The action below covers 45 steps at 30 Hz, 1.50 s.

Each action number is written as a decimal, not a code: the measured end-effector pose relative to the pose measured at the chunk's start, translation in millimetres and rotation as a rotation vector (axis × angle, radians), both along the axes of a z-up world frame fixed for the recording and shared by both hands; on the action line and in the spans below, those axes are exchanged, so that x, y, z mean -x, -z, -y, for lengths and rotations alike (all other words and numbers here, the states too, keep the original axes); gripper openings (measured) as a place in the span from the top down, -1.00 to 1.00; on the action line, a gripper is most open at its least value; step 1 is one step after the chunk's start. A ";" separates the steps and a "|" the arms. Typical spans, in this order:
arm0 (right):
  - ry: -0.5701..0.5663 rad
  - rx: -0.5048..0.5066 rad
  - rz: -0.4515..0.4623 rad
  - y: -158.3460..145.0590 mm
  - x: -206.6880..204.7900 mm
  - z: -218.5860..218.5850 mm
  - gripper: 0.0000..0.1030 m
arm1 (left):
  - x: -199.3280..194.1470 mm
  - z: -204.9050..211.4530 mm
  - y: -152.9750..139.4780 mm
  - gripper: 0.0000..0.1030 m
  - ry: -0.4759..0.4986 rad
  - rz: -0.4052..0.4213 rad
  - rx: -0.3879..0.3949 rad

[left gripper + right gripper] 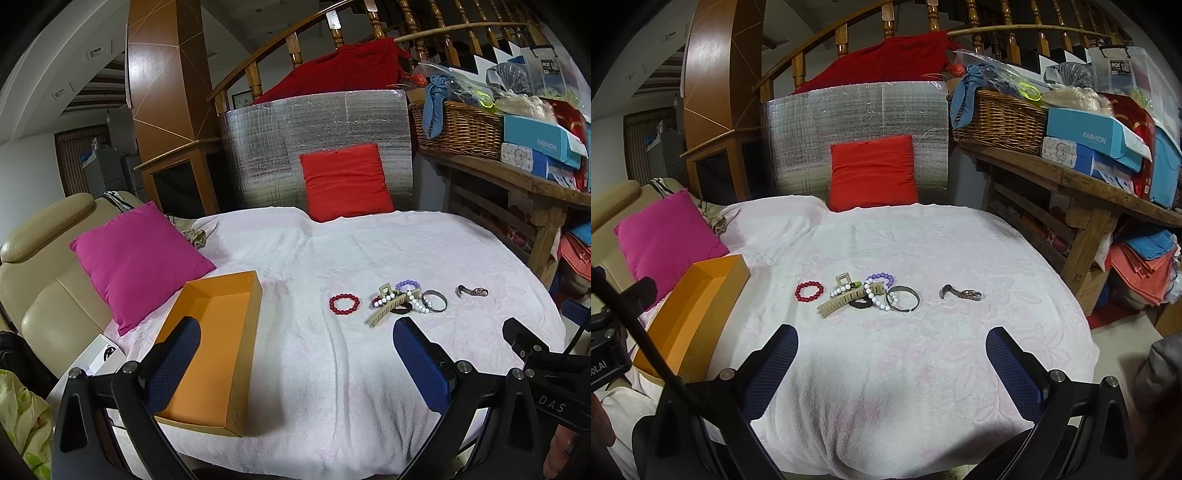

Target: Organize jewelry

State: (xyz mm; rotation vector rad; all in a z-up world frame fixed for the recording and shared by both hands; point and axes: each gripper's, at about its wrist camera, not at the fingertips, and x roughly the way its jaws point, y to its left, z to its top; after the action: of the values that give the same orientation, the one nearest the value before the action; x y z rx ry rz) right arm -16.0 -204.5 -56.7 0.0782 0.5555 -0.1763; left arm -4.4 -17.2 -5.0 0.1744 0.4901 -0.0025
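An open orange box lies empty on the white cloth at the left; it also shows in the right wrist view. Jewelry lies in a row on the cloth: a red bead bracelet, a beige hair claw over white and purple bead bracelets, a metal bangle, and a small metal chain piece. My left gripper is open and empty, near the box. My right gripper is open and empty, in front of the jewelry.
A pink cushion lies behind the box on a beige chair. A red cushion leans on a silver foil panel at the back. A wooden bench with a wicker basket and boxes stands at the right.
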 end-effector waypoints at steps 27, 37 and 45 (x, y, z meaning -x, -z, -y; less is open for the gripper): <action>0.000 -0.022 -0.004 0.3 -8.8 0.9 -1.00 | -11.8 -0.4 4.2 -1.00 -0.002 -0.020 -0.016; -0.005 -0.064 -0.020 9.8 -33.8 22.2 -1.00 | -57.0 -1.4 40.5 -1.00 0.073 -0.142 0.060; -0.080 -0.281 -0.064 43.7 -67.2 97.6 -1.00 | -122.7 7.0 103.4 -1.00 0.137 -0.249 0.127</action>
State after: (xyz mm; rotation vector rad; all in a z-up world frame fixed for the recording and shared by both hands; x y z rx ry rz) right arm 51.2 -302.1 -100.4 0.3239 0.6435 -0.0219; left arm 118.3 -24.2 -108.4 0.0831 0.7235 -0.1912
